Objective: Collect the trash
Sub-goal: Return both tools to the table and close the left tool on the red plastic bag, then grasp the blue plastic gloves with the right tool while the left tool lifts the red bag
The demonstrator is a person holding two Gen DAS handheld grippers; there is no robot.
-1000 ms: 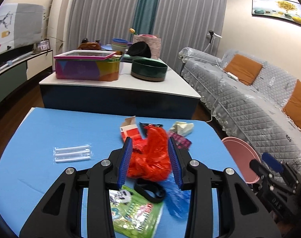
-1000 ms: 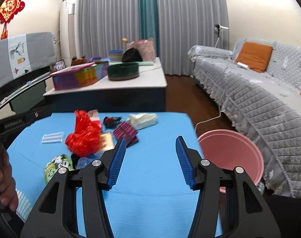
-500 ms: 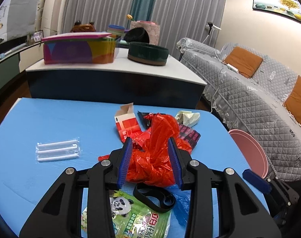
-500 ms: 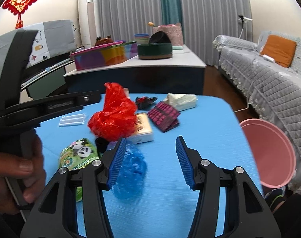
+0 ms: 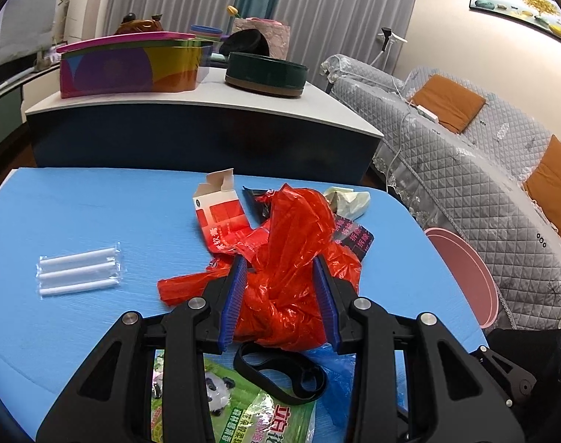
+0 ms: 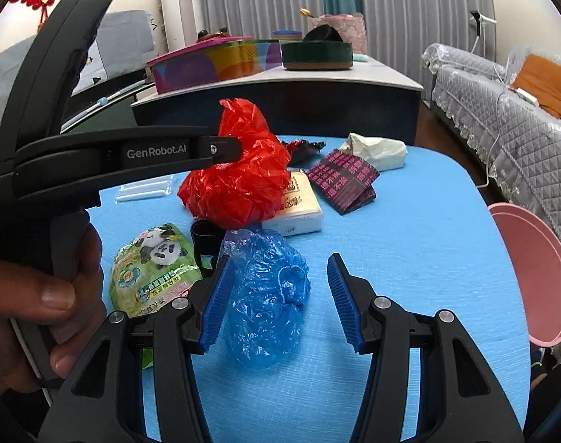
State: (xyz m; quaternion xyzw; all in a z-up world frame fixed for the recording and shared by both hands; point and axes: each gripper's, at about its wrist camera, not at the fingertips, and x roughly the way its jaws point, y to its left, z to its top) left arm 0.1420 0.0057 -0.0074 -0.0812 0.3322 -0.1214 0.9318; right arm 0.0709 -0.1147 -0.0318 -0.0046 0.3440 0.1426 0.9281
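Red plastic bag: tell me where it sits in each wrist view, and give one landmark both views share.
Left wrist view: the red plastic bag sits at centre, between the fingers of the left hand-held gripper.
Right wrist view: it is left of centre in the upper half, behind the blue plastic bag.
Shared landmark: the pink bin at the right edge.

red bag (image 5: 287, 258), blue bag (image 6: 265, 295), pink bin (image 6: 535, 277)
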